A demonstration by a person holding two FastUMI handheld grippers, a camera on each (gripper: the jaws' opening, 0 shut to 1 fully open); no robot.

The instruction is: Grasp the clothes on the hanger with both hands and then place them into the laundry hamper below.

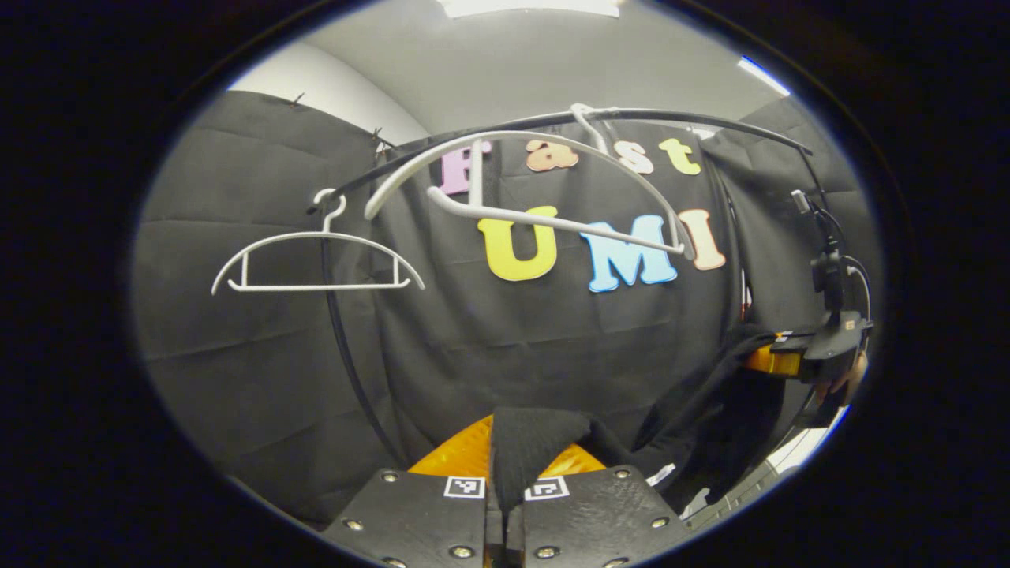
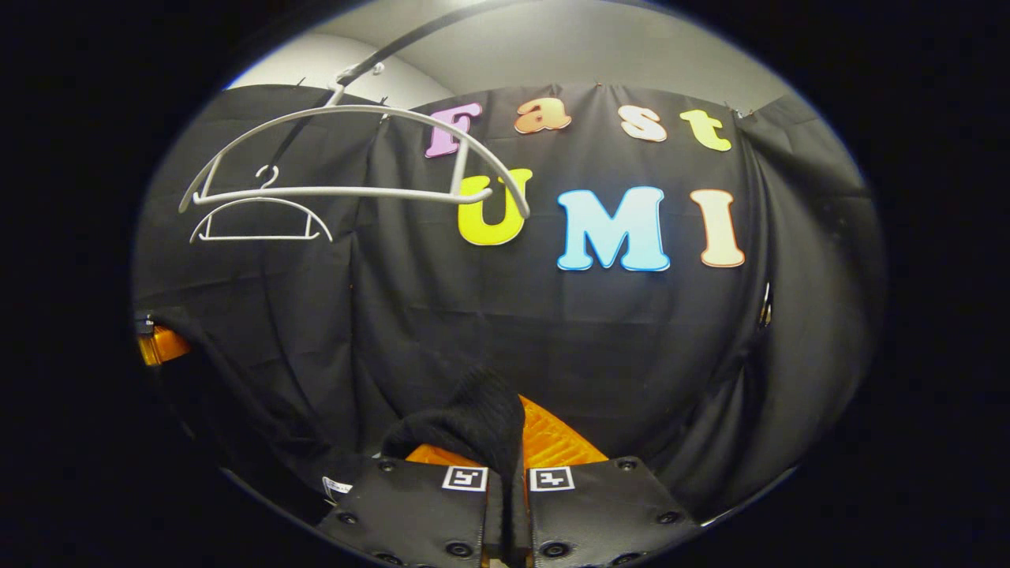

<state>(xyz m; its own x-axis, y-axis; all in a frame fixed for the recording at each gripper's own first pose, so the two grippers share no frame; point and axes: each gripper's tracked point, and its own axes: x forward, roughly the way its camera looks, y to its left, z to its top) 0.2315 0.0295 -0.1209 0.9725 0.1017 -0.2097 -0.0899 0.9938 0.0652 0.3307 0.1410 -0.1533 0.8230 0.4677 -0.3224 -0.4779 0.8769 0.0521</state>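
A black garment [image 1: 694, 426] hangs stretched between the two grippers, below the bare white hangers. In the left gripper view my left gripper [image 1: 505, 465] is shut on one end of it [image 1: 529, 450], and the right gripper [image 1: 789, 355] grips the other end at the far right. In the right gripper view my right gripper [image 2: 505, 461] is shut on a bunched black fold [image 2: 481, 418], and the cloth trails down to the left toward the left gripper [image 2: 158, 343]. A large white hanger [image 1: 536, 189] and a smaller one [image 1: 316, 264] hang from a dark rail [image 1: 671, 118].
The same two white hangers [image 2: 347, 158] [image 2: 260, 217] hang at the upper left in the right gripper view. A dark pole [image 1: 347, 339] runs down under the rail. A camera on a stand [image 1: 828, 268] is at the right edge of the left gripper view.
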